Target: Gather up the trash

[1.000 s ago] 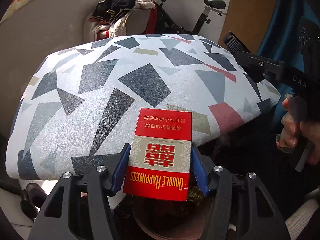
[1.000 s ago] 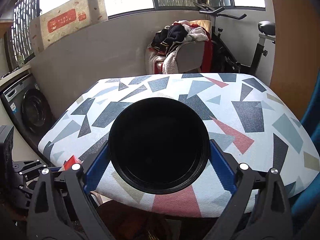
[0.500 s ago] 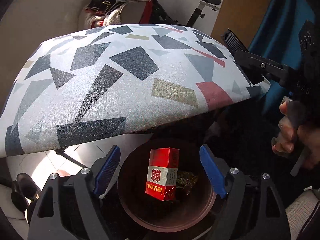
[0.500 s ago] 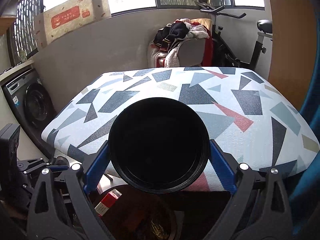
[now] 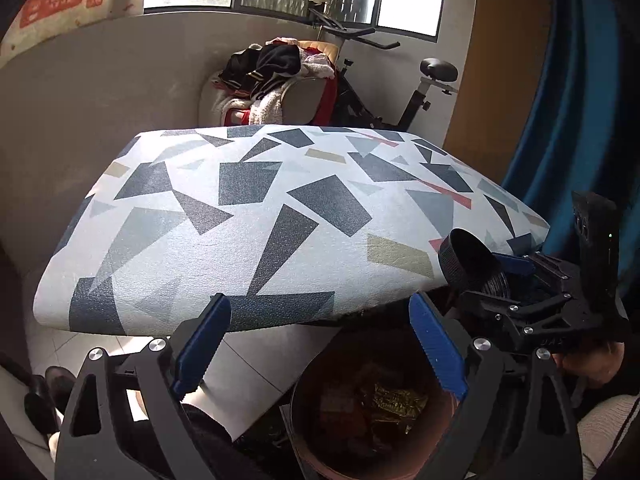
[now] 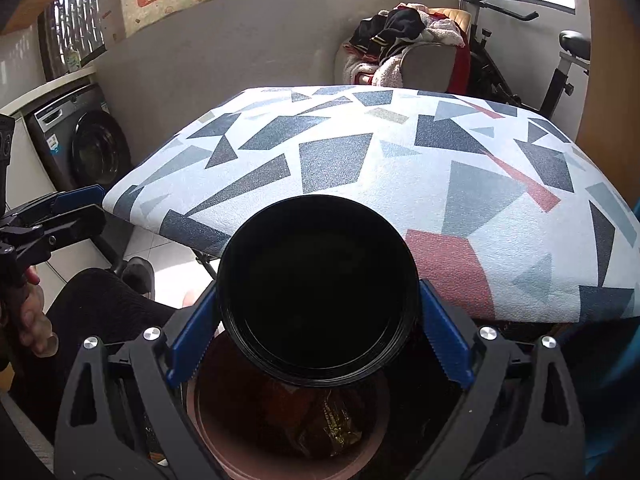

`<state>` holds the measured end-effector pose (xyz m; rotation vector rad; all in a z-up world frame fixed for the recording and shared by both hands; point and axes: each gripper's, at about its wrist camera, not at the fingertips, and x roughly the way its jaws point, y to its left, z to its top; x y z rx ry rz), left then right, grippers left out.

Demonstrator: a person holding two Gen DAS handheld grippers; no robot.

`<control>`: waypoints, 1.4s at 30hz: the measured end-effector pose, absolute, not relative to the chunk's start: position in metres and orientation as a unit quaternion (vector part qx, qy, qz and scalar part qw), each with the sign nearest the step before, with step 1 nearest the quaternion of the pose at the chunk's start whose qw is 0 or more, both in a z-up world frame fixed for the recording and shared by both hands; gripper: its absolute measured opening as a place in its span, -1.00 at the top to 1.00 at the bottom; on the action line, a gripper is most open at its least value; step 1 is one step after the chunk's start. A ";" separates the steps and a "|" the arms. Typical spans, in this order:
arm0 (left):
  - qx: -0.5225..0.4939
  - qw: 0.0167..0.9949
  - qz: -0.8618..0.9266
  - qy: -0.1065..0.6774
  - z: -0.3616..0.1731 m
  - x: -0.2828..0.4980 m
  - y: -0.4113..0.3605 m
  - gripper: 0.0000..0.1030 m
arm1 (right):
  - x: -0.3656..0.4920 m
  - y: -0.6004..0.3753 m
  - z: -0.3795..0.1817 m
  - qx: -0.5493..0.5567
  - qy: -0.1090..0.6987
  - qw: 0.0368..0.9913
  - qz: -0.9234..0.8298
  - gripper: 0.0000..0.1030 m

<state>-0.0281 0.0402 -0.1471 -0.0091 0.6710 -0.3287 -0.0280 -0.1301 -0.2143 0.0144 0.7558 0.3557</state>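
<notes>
- Left gripper (image 5: 320, 348): blue pads spread wide with nothing between them, jaws just opened further – poised above the brown bin (image 5: 304, 420).
- Right gripper (image 6: 318, 326): pads pressed on both sides of a round black container (image 6: 318, 300), gripped with its open mouth toward the camera, directly over the bin.
- Inside the bin: gold foil wrapper (image 6: 338, 424) and reddish trash, too dim to identify.
- Behind: patterned table (image 5: 260, 216), exercise bike (image 5: 400, 92), washing machine (image 6: 86, 148).
</notes>
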 end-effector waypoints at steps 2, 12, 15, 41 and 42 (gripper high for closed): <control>-0.012 0.935 -0.153 0.321 -0.149 -0.032 0.046 -0.72 | -0.029 -0.124 -0.220 -0.003 0.377 0.909 0.177 -0.79; -0.034 0.931 -0.145 0.334 -0.161 -0.030 0.054 -0.71 | -0.029 -0.107 -0.234 -0.039 0.400 0.898 0.180 -0.80; -0.033 0.927 -0.146 0.344 -0.165 -0.027 0.051 -0.72 | -0.028 -0.108 -0.237 -0.039 0.407 0.894 0.180 -0.80; -0.034 0.919 -0.124 0.372 -0.174 -0.018 0.052 -0.72 | -0.023 -0.109 -0.246 -0.029 0.433 0.883 0.180 -0.88; -0.034 0.920 -0.123 0.372 -0.174 -0.018 0.052 -0.72 | -0.023 -0.110 -0.245 -0.028 0.433 0.883 0.179 -0.88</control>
